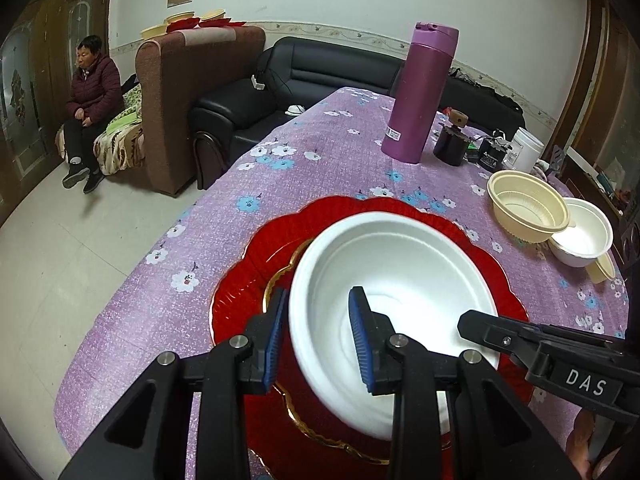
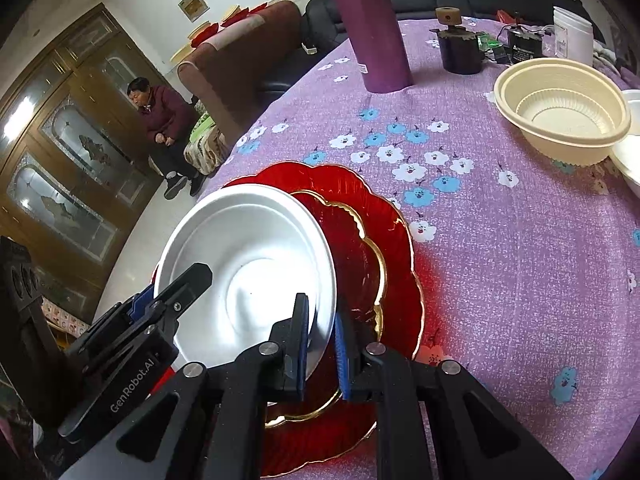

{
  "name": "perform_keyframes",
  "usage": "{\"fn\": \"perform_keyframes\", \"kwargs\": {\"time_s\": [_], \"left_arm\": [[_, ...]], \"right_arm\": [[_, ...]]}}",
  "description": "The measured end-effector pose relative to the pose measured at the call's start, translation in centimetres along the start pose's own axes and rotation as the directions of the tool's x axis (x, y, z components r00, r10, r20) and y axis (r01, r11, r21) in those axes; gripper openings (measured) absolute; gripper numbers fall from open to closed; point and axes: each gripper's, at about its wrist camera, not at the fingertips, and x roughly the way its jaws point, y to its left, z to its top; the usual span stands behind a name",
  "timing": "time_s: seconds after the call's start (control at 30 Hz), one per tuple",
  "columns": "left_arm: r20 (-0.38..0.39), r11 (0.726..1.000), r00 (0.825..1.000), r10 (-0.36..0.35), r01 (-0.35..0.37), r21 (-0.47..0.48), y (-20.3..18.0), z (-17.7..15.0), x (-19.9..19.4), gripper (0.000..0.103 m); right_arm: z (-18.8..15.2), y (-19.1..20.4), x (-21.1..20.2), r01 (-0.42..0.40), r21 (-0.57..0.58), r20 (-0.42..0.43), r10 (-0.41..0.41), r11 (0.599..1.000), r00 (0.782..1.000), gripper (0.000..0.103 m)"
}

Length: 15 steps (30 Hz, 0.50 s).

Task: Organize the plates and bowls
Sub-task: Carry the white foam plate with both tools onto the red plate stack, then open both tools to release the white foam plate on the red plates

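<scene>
A white bowl (image 1: 400,272) (image 2: 248,248) rests on a small gold-rimmed red plate (image 1: 280,276) (image 2: 352,240), which lies on a larger scalloped red plate (image 1: 256,248) (image 2: 396,216). My left gripper (image 1: 320,336) straddles the bowl's left rim, one blue pad outside and one inside, shut on it. It shows again in the right wrist view as the left gripper (image 2: 180,284) at the bowl's far rim. My right gripper (image 2: 322,350) is shut on the opposite rim, which fills the narrow gap between its pads. In the left wrist view the right gripper (image 1: 476,326) reaches in from the right.
On the purple flowered tablecloth (image 1: 320,160) a cream bowl (image 1: 528,208) (image 2: 560,112) leans on another white bowl (image 1: 584,236). A tall purple flask (image 1: 424,92) (image 2: 372,24), a dark jar (image 1: 452,144) and a white tub (image 1: 528,152) stand behind. A person (image 1: 92,108) sits off left.
</scene>
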Motion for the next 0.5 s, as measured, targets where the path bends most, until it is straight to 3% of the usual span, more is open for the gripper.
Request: {"fn": "perform_keyframes", "kwargs": {"time_s": [0.13, 0.3, 0.5], "left_arm": [[0.017, 1.000, 1.000, 0.014, -0.014, 0.000, 0.0, 0.1, -0.6, 0.031], [0.052, 0.999, 0.998, 0.038, -0.038, -0.003, 0.1, 0.5, -1.8, 0.040], [0.087, 0.999, 0.996, 0.037, -0.039, 0.016, -1.1, 0.7, -3.3, 0.041]], "right_arm": [[-0.1, -0.4, -0.6, -0.005, 0.011, 0.007, 0.005, 1.000, 1.000, 0.019], [-0.2, -0.8, -2.2, -0.016, 0.020, 0.042, 0.016, 1.000, 0.999, 0.020], [-0.6, -1.4, -4.5, -0.033, 0.025, 0.086, 0.031, 0.999, 0.996, 0.020]]}}
